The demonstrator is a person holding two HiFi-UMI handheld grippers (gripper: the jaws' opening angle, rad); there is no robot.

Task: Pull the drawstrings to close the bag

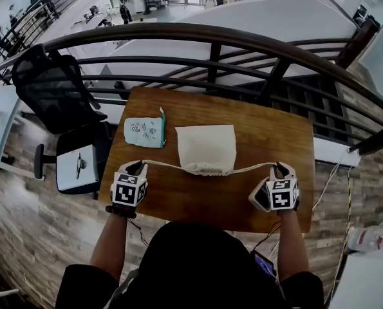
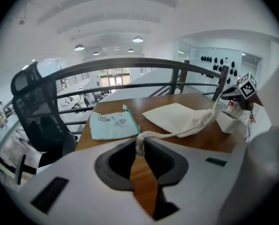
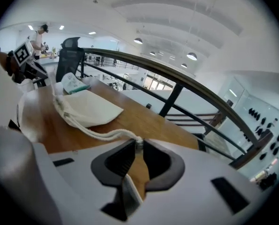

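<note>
Bag [image 1: 206,148]: cream cloth, lies flat in the middle of the brown desk [image 1: 197,205]. Its mouth faces the person & is scrunched up tight. Left drawstring [image 1: 165,165] runs from the mouth out to the left gripper [image 1: 136,167]. Right drawstring [image 1: 252,168] runs out the other way to the right gripper [image 1: 282,168]. Both strings look pulled nearly straight, w/ a small sag. Left gripper: jaws almost closed, pinching the end of its string btwn the tips. Right gripper: same, jaws nearly closed on the end of its string. The grippers sit well apart near the desk's front edge, w/ the bag btwn them & a bit further back. A little blue pouch [image 1: 144,132] w/ doodles lies just beside the bag on its left, not touching. A black chair [image 1: 53,85] stands left of the desk. A dark railing [image 1: 210,37] curves behind it.
</note>
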